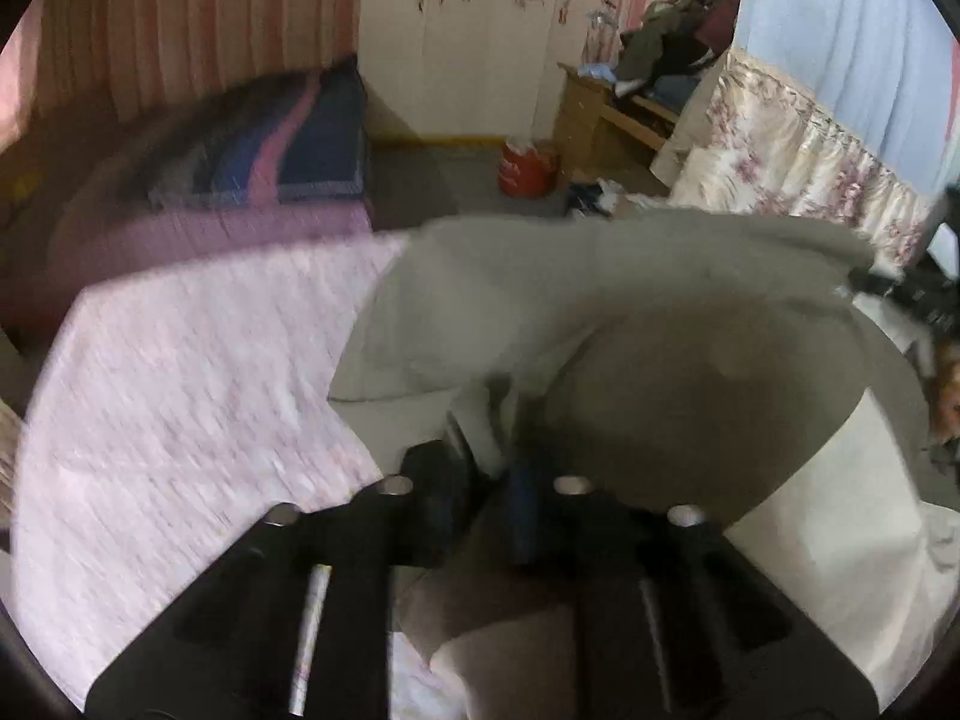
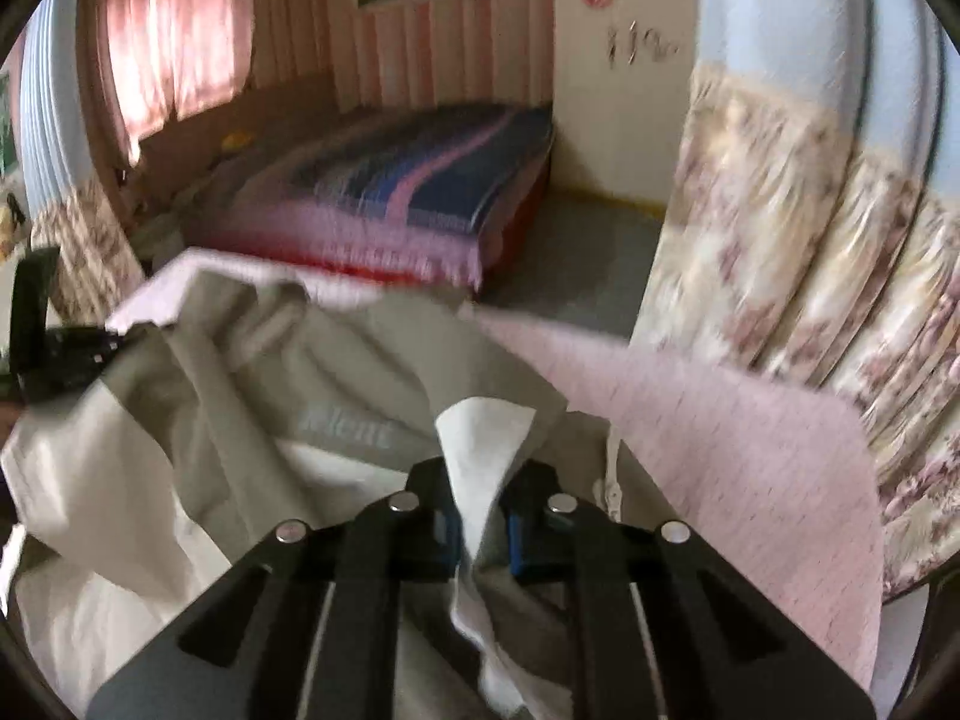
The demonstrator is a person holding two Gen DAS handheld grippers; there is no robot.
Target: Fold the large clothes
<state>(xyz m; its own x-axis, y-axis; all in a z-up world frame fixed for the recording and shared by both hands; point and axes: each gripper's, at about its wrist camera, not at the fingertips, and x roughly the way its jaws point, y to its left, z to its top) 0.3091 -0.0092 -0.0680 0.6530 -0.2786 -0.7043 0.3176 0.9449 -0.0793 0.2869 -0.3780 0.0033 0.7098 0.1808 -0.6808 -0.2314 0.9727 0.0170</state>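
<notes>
Pink-covered table (image 1: pixel 180 372) — grey-and-cream garment (image 1: pixel 540 300) lying on it.

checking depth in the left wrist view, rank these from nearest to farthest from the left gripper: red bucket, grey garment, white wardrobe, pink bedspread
1. grey garment: pinched in the left gripper.
2. pink bedspread: under the garment, spreading left.
3. red bucket: on the floor beyond the bed, centre.
4. white wardrobe: against the back wall, behind the bucket.

Grey-and-white garment (image 2: pixel 198 384) on a pale pink cloth (image 1: pixel 180 372); floral beige curtain (image 2: pixel 798 252).
</notes>
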